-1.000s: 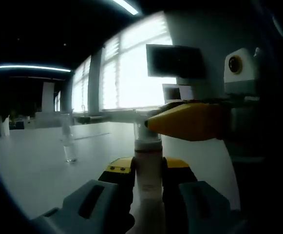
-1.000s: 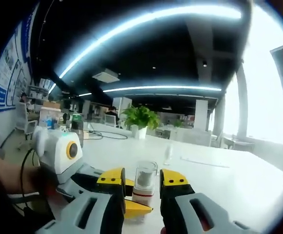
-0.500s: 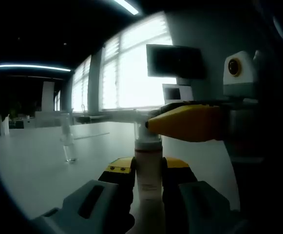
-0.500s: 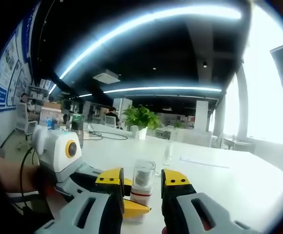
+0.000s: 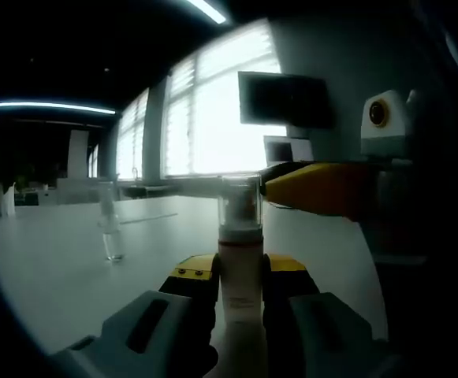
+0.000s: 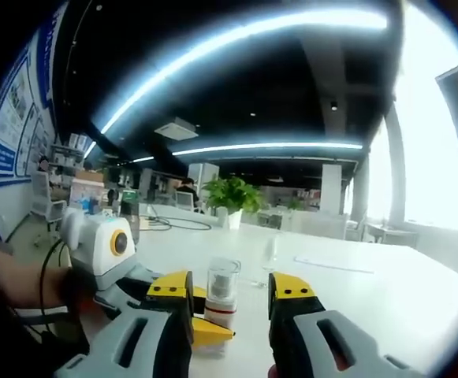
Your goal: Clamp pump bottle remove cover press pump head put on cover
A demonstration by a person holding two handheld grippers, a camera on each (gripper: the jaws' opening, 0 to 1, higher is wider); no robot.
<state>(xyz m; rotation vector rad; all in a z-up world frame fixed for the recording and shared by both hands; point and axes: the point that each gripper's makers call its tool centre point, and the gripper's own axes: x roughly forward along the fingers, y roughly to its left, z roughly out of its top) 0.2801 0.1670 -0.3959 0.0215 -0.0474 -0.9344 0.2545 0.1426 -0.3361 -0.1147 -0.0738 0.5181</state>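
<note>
The white pump bottle [image 5: 241, 287] stands upright on the white table [image 5: 55, 268], and my left gripper [image 5: 240, 269] is shut on its body. A clear cover [image 5: 239, 206] sits on top of the bottle over the pump head. To the right of the cover, a yellow finger [image 5: 323, 189] of my right gripper hangs apart from it. In the right gripper view the covered bottle [image 6: 221, 290] stands just ahead of my right gripper [image 6: 232, 293], which is open with a gap on each side. The left gripper [image 6: 205, 327] holds the bottle low down.
A small clear bottle [image 5: 112, 235] stands farther out on the table, also seen as the thin clear bottle [image 6: 270, 252]. A wall screen [image 5: 284, 98] hangs by bright windows. A potted plant [image 6: 230, 194] and desks lie beyond the table. A person's hand [image 6: 20, 283] holds the left gripper.
My right gripper has drawn back from the bottle top and its jaws have spread a little. In the left gripper view its yellow finger slid right, uncovering the clear cover on the bottle.
</note>
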